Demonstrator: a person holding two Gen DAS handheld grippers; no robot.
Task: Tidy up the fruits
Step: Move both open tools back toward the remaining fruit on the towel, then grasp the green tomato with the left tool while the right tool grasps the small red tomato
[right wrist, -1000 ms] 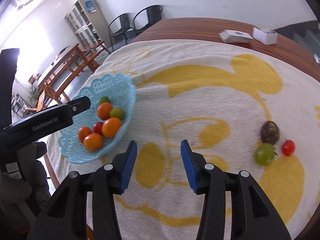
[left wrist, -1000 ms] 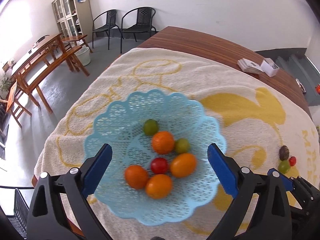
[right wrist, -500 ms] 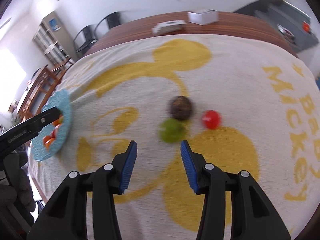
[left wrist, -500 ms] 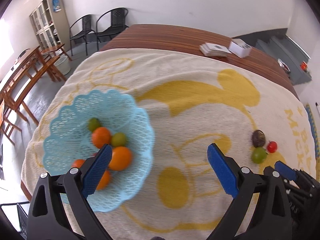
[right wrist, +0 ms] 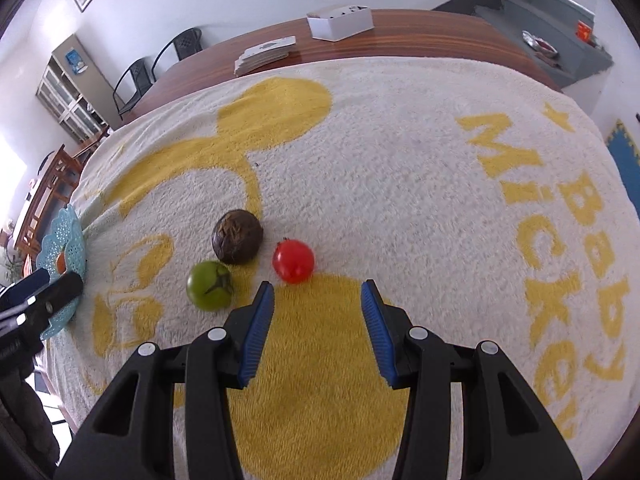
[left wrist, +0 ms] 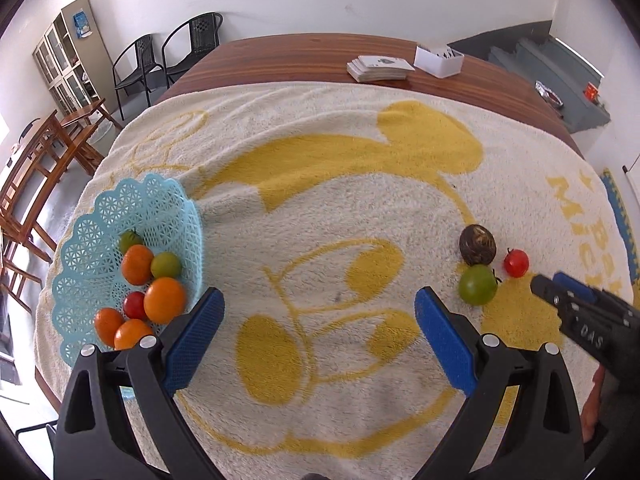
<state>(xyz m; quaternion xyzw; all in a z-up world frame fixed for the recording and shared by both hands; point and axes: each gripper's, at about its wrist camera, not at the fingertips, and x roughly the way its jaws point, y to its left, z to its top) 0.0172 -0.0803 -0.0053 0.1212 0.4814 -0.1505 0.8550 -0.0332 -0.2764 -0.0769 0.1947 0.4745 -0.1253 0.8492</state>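
A: What is the biggest thing in sight?

B: A wooden surface (left wrist: 304, 56), mostly covered by a cream towel (left wrist: 340, 200) with a yellow cartoon print and yellow lettering along its right side.

A: And on the towel?

B: At the left edge sits a light blue lattice basket (left wrist: 104, 216). It holds four orange fruits, one small red tomato and two green ones, all bunched together in its bowl.

A: Where are the claws?

B: The left claw (left wrist: 318, 332) hangs over the middle of the towel, its blue pads spread wide with nothing between them; the basket lies just beside its left finger. The right claw (right wrist: 318, 320) is also spread and empty, its tips low over a yellow patch.

A: Any loose fruit?

B: Three pieces, well apart from the basket. A dark brown wrinkled fruit (right wrist: 237, 236), perhaps a passion fruit, though the view is too coarse to be sure. A green tomato (right wrist: 210, 285) lies just beside it, nearer the camera and left of the right claw. A red cherry tomato (right wrist: 293, 261) sits just ahead of the right claw's left finger, not between the pads.

A: Anything farther back?

B: A stack of cards (left wrist: 380, 68) and a small white box (left wrist: 438, 62) on the bare wood.
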